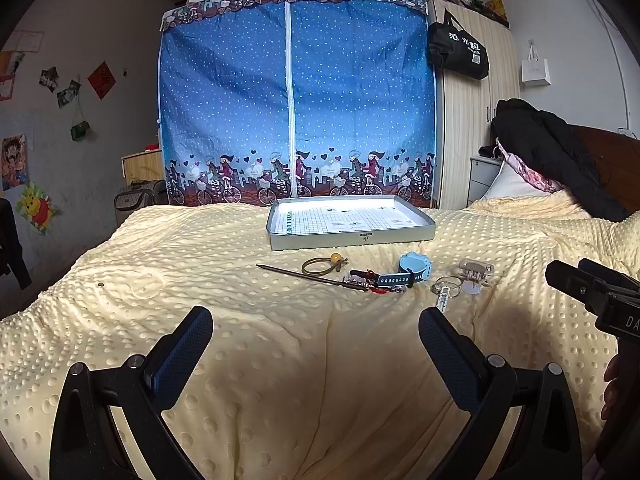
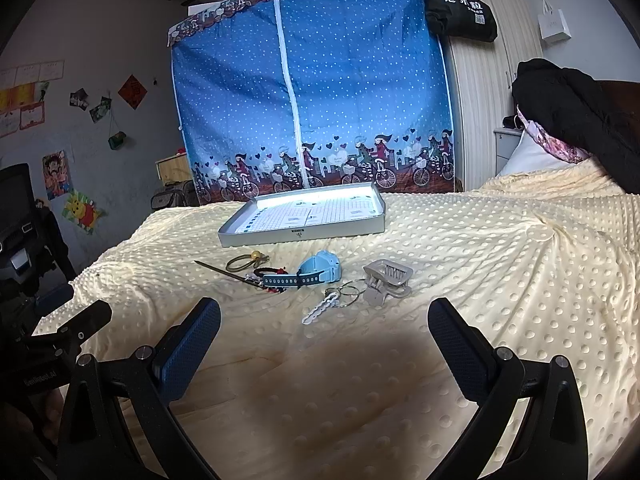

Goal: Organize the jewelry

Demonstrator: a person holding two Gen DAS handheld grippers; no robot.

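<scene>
While both claws hover wide apart and empty above the cream bedspread (image 2: 500,240), no piece is yet picked up: the left claw (image 1: 316,322) and right claw (image 2: 324,314) touch nothing. Just ahead lie the key rings (image 2: 347,292), beige hair clip (image 2: 388,276), blue watch (image 2: 316,270), hair stick (image 2: 224,272) and hair tie (image 2: 244,262), close together. Beyond them sits the empty tray (image 2: 300,234). Next, I judge, one claw must descend onto a piece and close
</scene>
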